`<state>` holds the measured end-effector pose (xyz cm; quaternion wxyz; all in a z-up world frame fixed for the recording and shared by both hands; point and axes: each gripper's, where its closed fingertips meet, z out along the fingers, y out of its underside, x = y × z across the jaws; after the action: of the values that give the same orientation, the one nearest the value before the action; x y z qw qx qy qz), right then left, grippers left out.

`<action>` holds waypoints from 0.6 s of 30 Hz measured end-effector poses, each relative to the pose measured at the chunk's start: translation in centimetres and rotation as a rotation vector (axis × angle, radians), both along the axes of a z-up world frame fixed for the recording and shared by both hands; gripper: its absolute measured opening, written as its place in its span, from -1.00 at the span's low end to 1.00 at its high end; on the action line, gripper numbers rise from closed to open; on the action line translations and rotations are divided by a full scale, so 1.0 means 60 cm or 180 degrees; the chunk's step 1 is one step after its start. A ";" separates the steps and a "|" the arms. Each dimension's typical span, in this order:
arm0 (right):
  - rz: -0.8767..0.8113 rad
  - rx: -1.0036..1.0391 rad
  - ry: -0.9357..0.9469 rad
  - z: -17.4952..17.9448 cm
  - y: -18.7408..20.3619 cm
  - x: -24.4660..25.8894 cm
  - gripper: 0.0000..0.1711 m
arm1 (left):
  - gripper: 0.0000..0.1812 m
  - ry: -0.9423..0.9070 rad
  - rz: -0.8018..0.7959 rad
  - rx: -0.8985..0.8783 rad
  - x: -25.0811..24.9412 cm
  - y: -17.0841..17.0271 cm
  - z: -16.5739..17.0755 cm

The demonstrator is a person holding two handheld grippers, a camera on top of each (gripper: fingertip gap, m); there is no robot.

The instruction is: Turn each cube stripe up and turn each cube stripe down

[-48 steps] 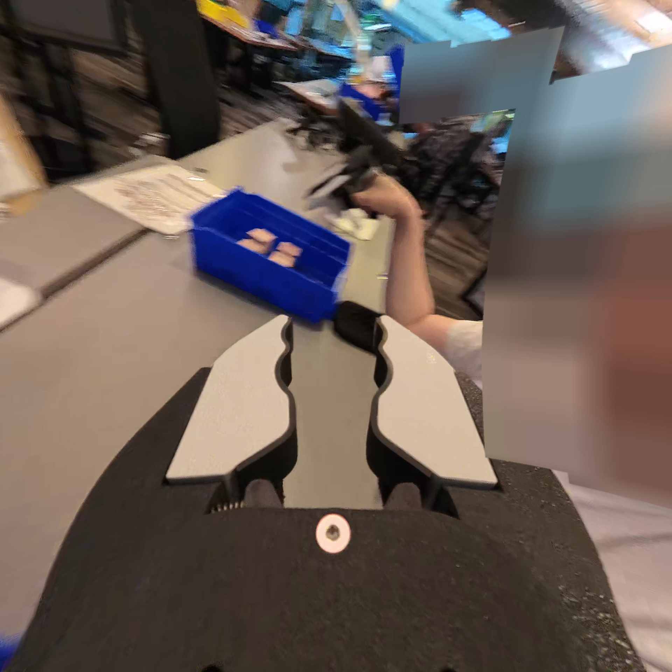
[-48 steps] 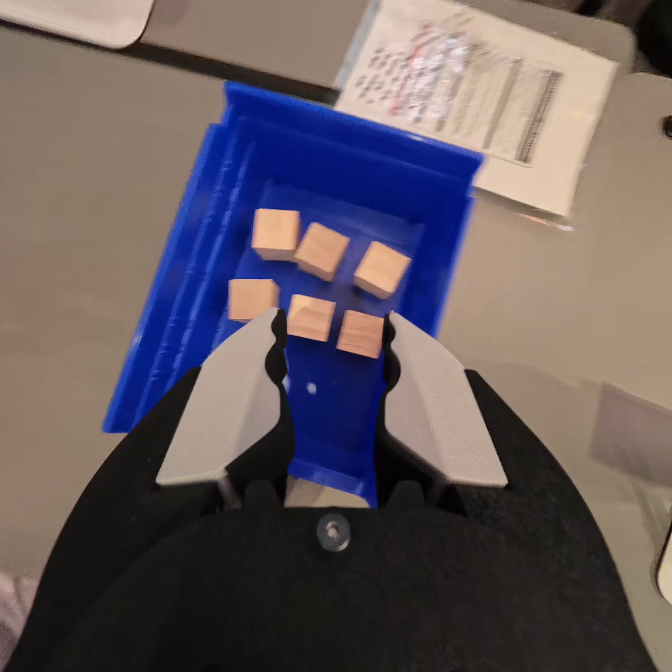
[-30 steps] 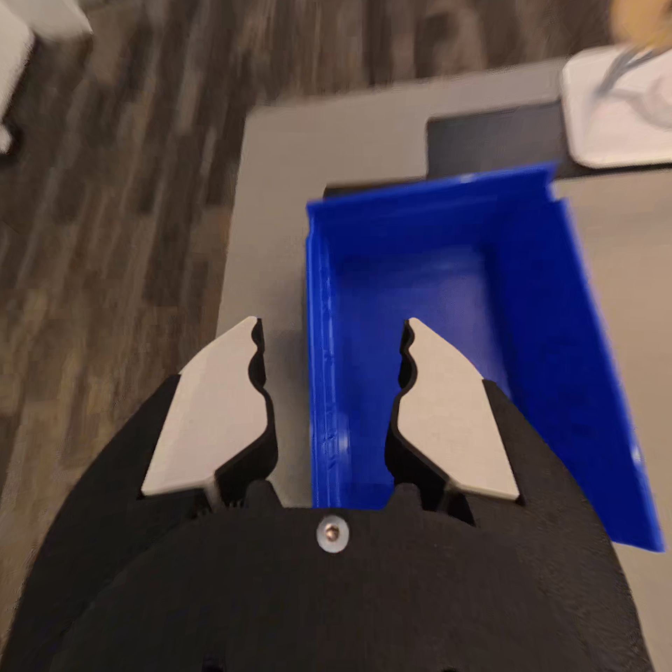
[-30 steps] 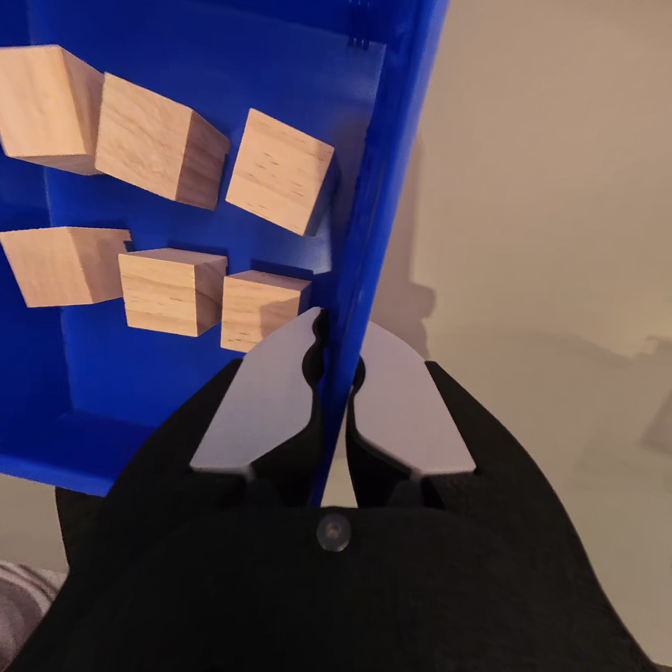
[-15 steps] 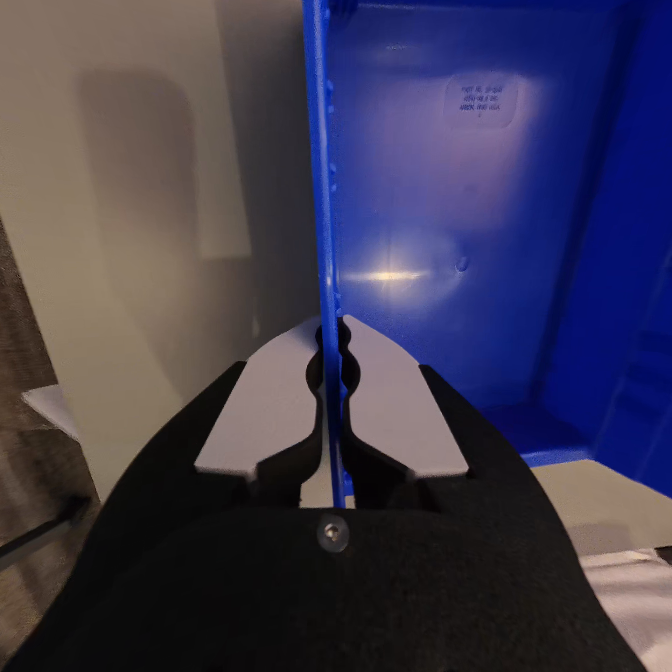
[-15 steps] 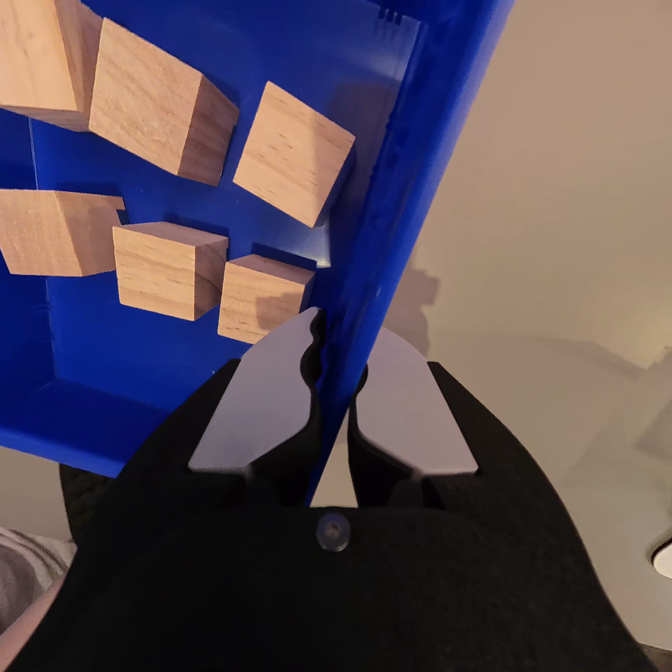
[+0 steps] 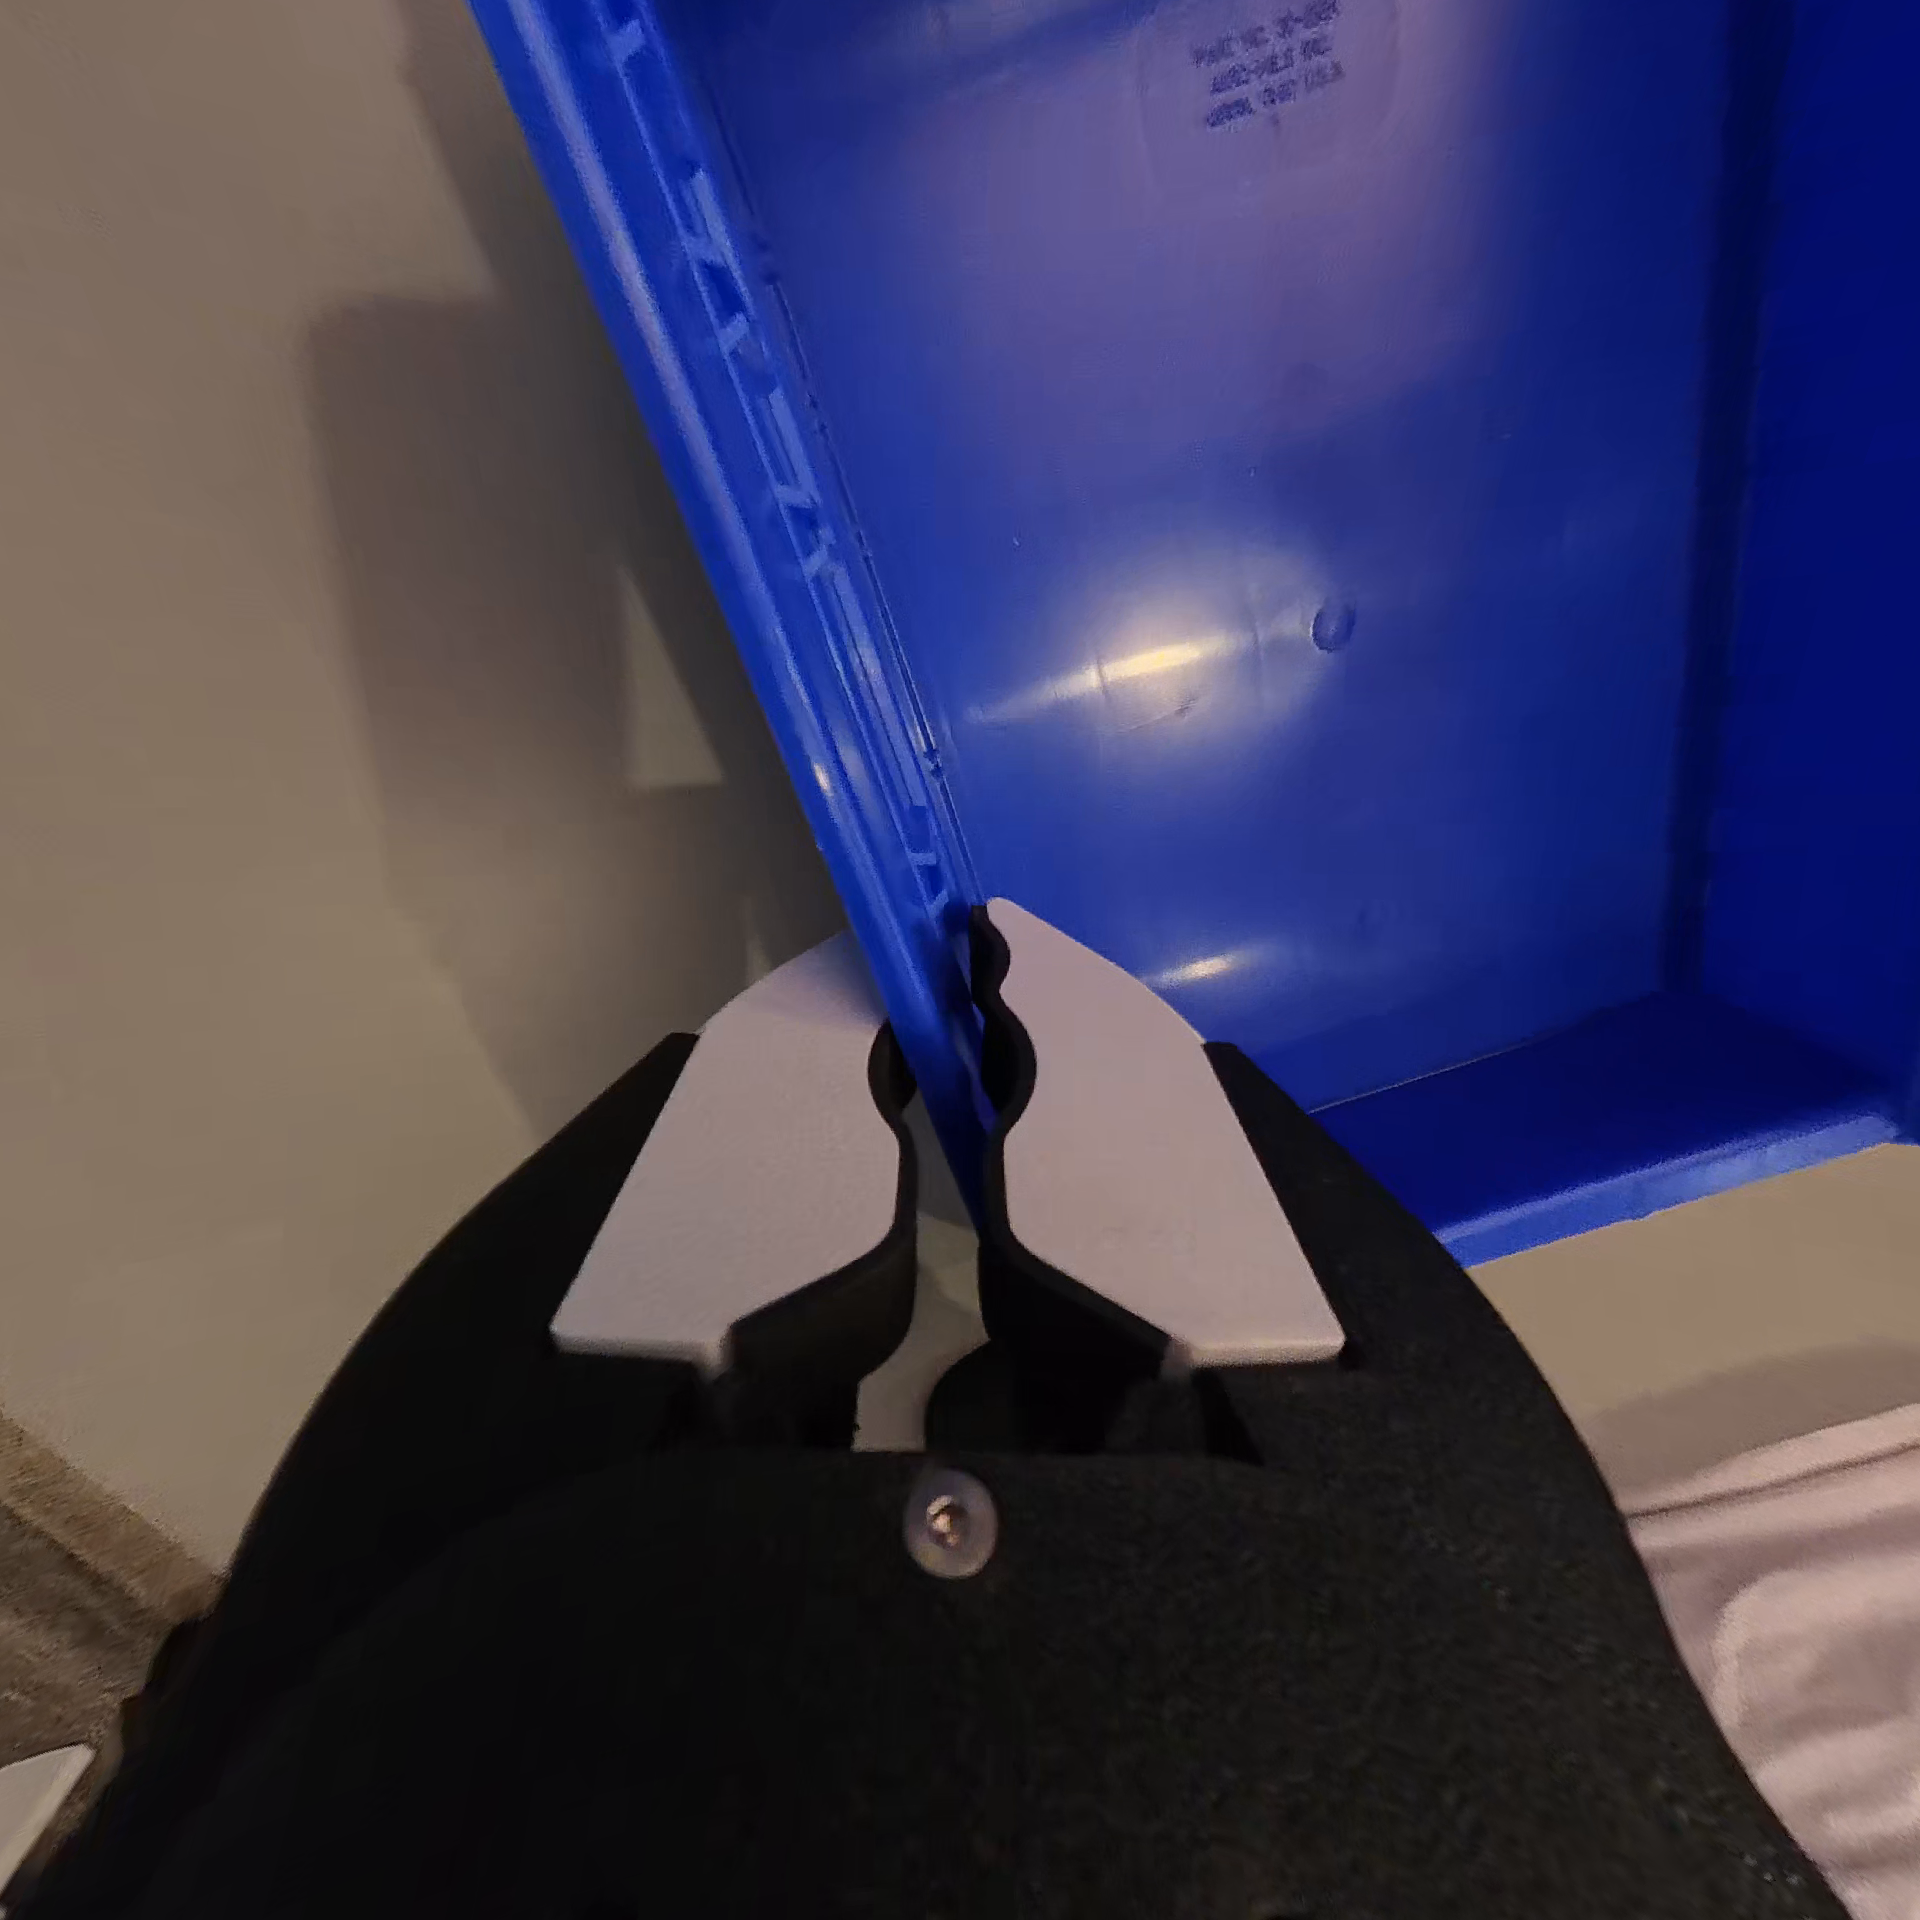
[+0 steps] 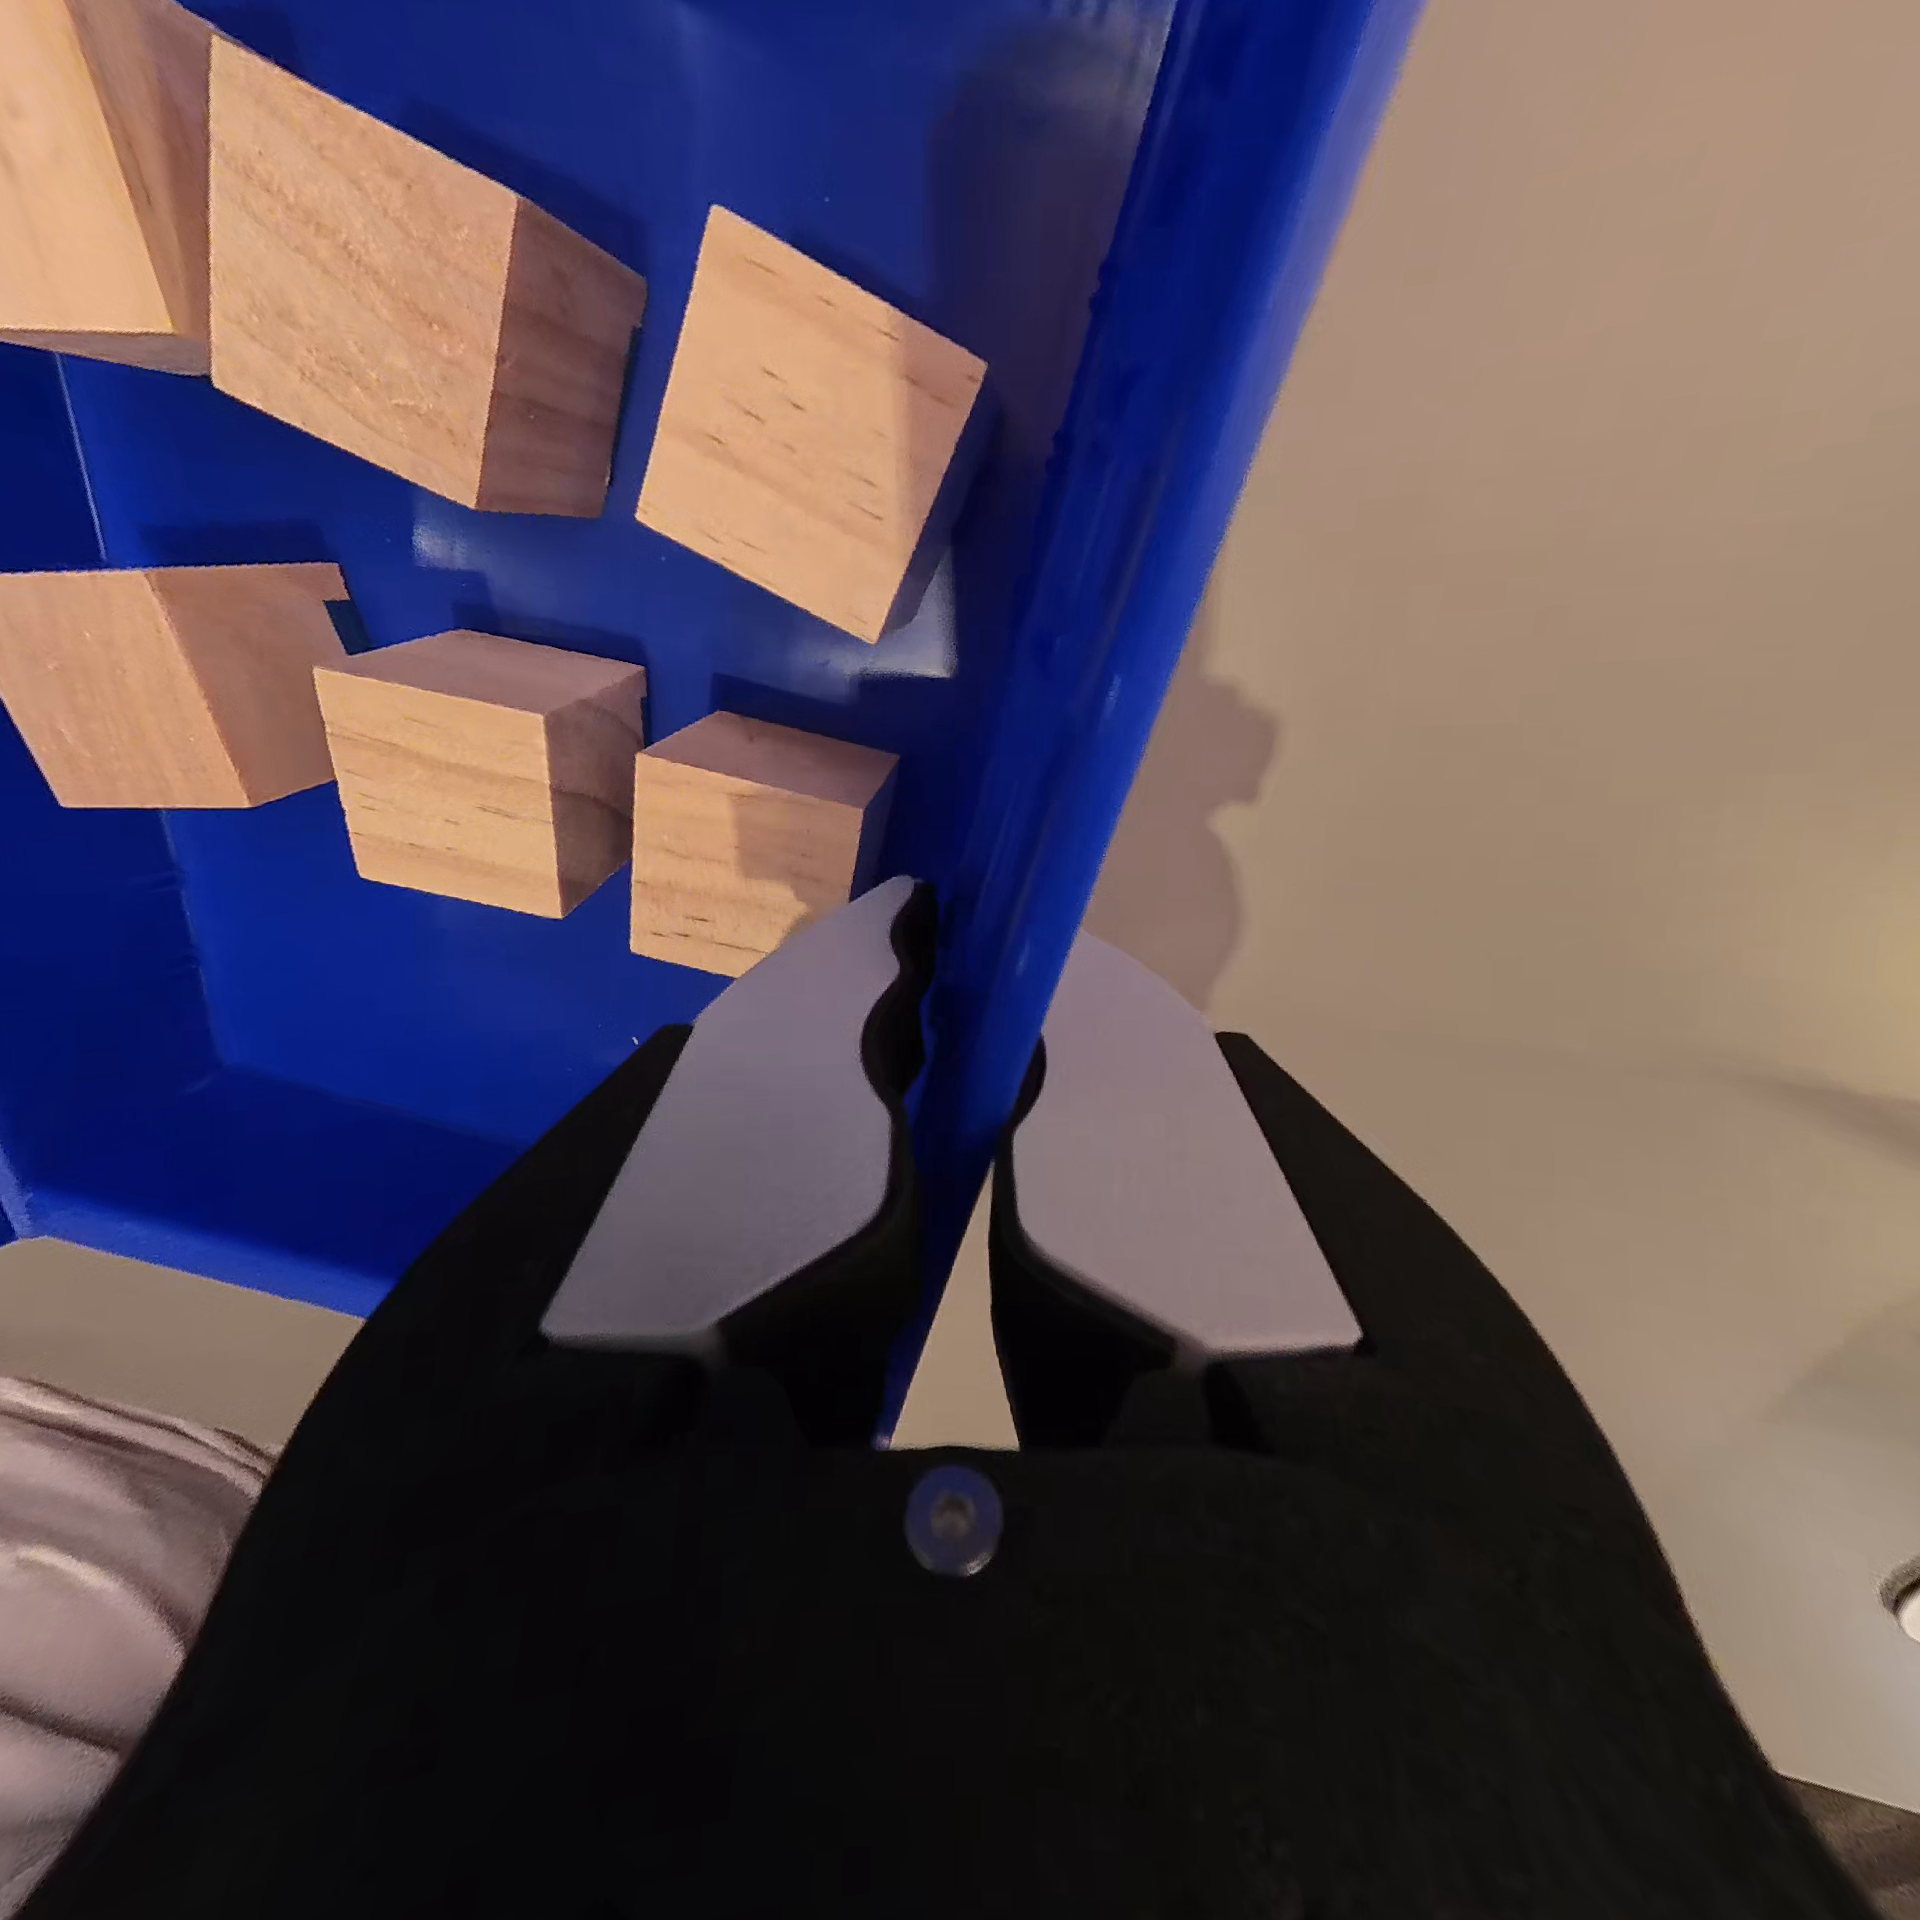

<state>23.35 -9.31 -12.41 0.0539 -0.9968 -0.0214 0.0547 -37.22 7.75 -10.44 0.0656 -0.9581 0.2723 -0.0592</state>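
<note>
A blue plastic bin holds several plain wooden cubes; no stripe shows on any visible face. The nearest cube lies just left of my right gripper's inner finger, with another cube beyond it by the wall. My right gripper is shut on the bin's right side wall, one finger inside, one outside. My left gripper is shut on the left side wall of a blue bin whose floor shows empty in the left wrist view. That wall leans to the left.
The grey tabletop lies to the right of the bin, and also to its left. A light cloth or sleeve shows at the lower right of the left wrist view. A small round fitting sits at the table's right edge.
Both grippers came down from above the table and closed on the bin's side walls. Since half a second ago the walls lean more in both views; the cubes look closer.
</note>
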 end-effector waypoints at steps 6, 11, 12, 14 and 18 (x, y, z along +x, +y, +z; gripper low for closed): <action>-0.0179 0.0497 -0.0215 0.023 0.054 0.010 -0.90 | -0.91 0.0091 -0.0272 0.0066 0.069 -0.018 -0.001; -0.0083 0.0423 -0.0230 0.001 0.061 0.011 -0.87 | -0.90 0.0094 -0.0433 0.0107 0.129 -0.042 -0.002; -0.0069 0.0423 -0.0205 0.000 0.062 0.011 -0.87 | -0.90 0.0072 -0.0466 0.0097 0.142 -0.049 -0.002; -0.0088 0.0434 -0.0124 0.000 0.064 0.009 -0.90 | -0.89 0.0067 -0.0560 0.0101 0.166 -0.062 -0.002; -0.0247 0.0420 0.0015 -0.010 0.070 0.006 -0.90 | -0.84 0.0073 -0.0760 0.0122 0.209 -0.089 -0.005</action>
<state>23.72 -5.13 -12.99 0.1215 -0.9911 0.0138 0.0533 -24.69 2.38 -10.74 0.0732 -0.9181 0.3863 -0.0504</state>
